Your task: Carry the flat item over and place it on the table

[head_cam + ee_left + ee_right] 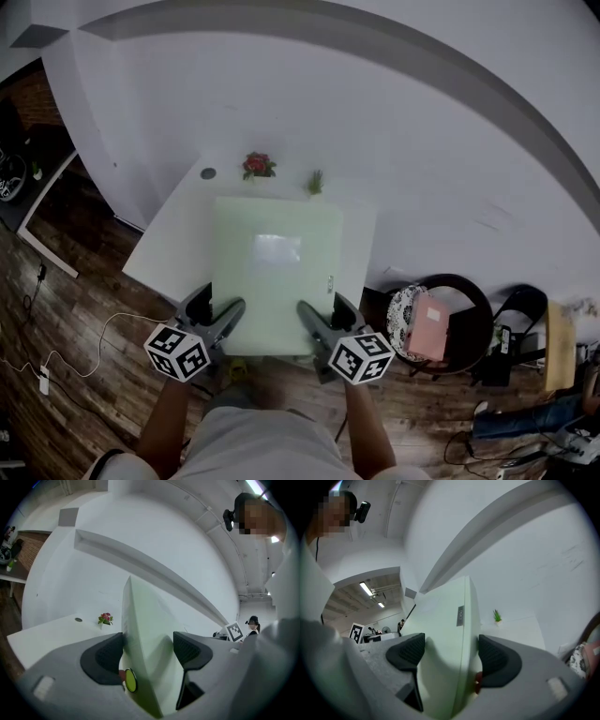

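One pale green board (pixel 277 272) lies flat over the table (pixel 164 242), its near edge overhanging; whether it touches, I cannot tell. Two grippers, left (pixel 216 317) and right (pixel 322 323), each clamp that near edge, probably to keep it level. Beyond it on the table stand two plants: flowers (pixel 258 166) and a sprig (pixel 315 182).
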